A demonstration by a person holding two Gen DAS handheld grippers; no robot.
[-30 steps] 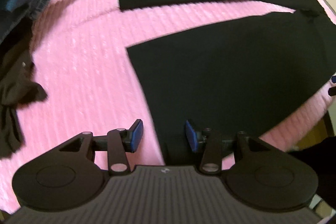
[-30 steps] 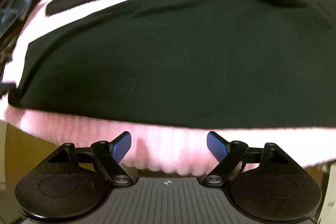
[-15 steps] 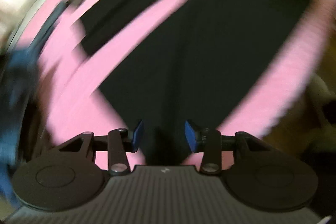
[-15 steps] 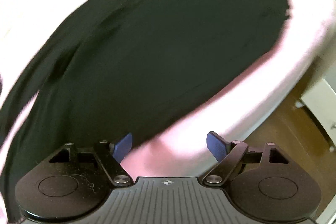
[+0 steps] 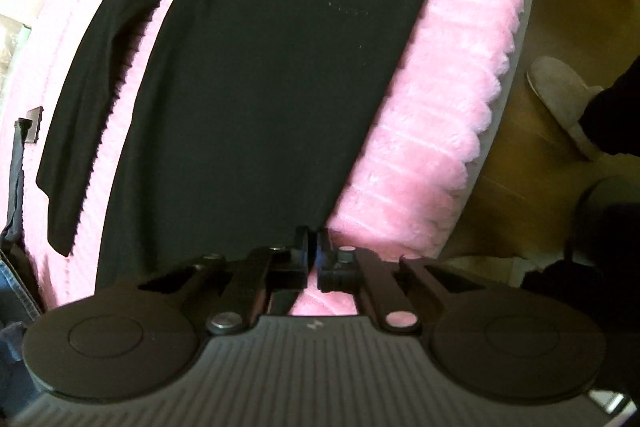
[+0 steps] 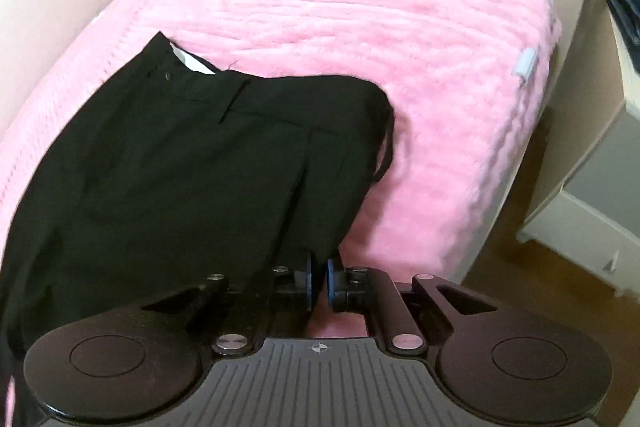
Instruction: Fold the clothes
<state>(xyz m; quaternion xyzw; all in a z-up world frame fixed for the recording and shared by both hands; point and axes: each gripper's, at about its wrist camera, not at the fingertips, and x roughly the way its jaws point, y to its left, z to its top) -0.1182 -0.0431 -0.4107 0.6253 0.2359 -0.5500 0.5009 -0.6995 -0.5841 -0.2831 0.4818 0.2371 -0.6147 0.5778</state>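
Observation:
Black trousers (image 5: 260, 67) lie spread on a pink fuzzy blanket (image 5: 432, 131), one leg (image 5: 92, 99) set apart to the left. My left gripper (image 5: 313, 247) is shut on the hem corner of the nearer leg at the blanket's front edge. In the right wrist view the waistband end of the trousers (image 6: 208, 155) lies on the blanket (image 6: 400, 27), with a white label showing at the waist. My right gripper (image 6: 319, 279) is shut on the trousers' near edge beside the waist.
The bed's edge drops to a wooden floor (image 5: 520, 187) on the right, where a grey slipper (image 5: 560, 99) stands. Blue denim (image 5: 12, 267) lies at the left. A white cabinet (image 6: 580, 219) stands right of the bed.
Both grippers swung to opposite ends of the trousers and closed from open onto the fabric edges.

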